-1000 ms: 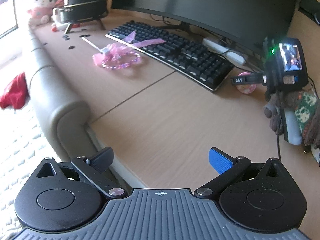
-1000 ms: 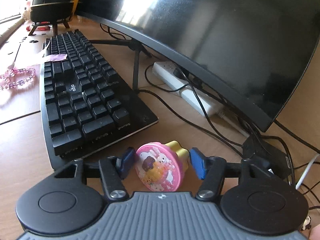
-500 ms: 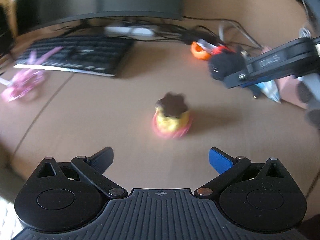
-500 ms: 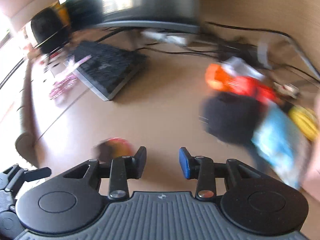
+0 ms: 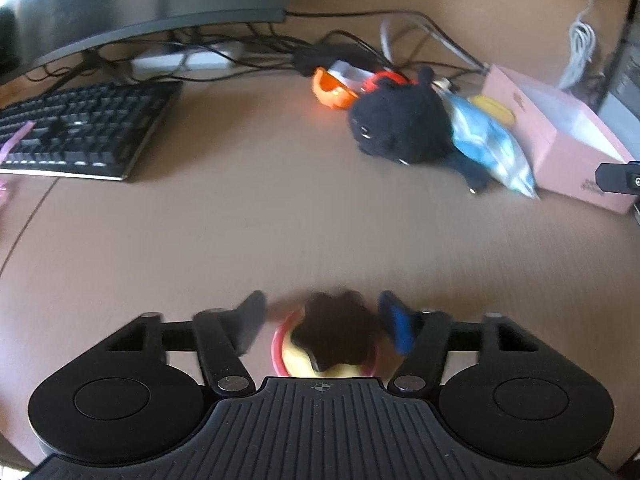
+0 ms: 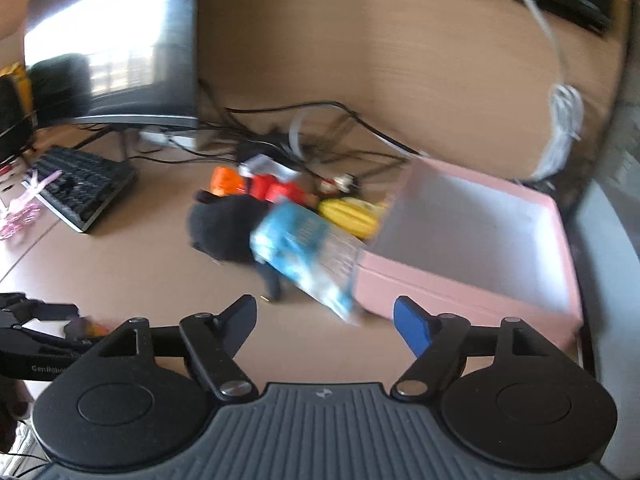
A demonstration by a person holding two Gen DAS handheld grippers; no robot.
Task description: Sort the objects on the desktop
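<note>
Both of your hands have swung away from the keyboard (image 5: 80,128) end of the desk (image 5: 280,220) toward the clutter at the other end, and the little toy (image 5: 326,340) that sat between the right tongs a second ago now stands on the desk between the left ones.

Largest first: the pink box (image 6: 472,240) lies open and looks empty, with the black plush (image 5: 400,128) and blue packet (image 6: 300,248) just beside it. The toy is the smallest piece, a round pink-rimmed pot with a yellow body and a dark scalloped top.

Your left gripper (image 5: 324,326) is closing on the toy, fingers either side of it; blur hides whether the pads press yet. Your right gripper (image 6: 326,320) is opening, with nothing between its fingers.

I judge the toy light, hard and rather slick, likely plastic. Take it across the round body under the scalloped top, squarely, or it may squirt out or tip. The plush will be soft and forgiving; the packet may crinkle and slide.

Only the right view shows the box's bare inside, the yellow thing (image 6: 352,216) next to it, and the left tool low at its left edge. Only the left view shows the toy clearly; in the right view it is a mere smear.
</note>
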